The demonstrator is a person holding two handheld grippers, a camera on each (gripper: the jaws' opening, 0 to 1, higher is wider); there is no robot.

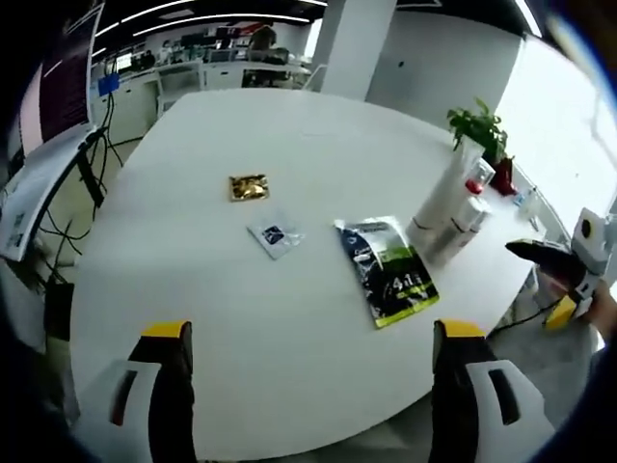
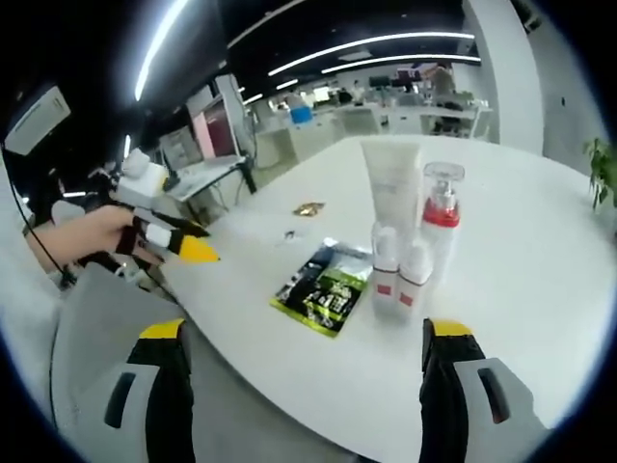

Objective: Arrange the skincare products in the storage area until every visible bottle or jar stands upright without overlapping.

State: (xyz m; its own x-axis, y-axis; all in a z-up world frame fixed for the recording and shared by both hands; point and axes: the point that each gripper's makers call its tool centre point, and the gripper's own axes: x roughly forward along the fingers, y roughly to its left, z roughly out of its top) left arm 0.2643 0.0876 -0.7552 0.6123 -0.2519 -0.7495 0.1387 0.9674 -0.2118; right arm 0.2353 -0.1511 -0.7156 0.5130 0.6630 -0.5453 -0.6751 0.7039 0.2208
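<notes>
Nearest me, both my grippers, left (image 1: 310, 386) and right (image 2: 307, 386), hover with jaws spread, holding nothing. Farther at twelve o'clock, upright bottles (image 2: 403, 275) cluster touching on the counter (image 2: 540, 280), probably needing separation.

Both grippers alike: left gripper (image 1: 310, 386) and right gripper (image 2: 307, 386) each carry two black jaws with yellow tips and white-grey housings bearing a dark slot; seen from the other camera, a white box tops each, and a hand (image 2: 82, 241) grips the handle.
</notes>
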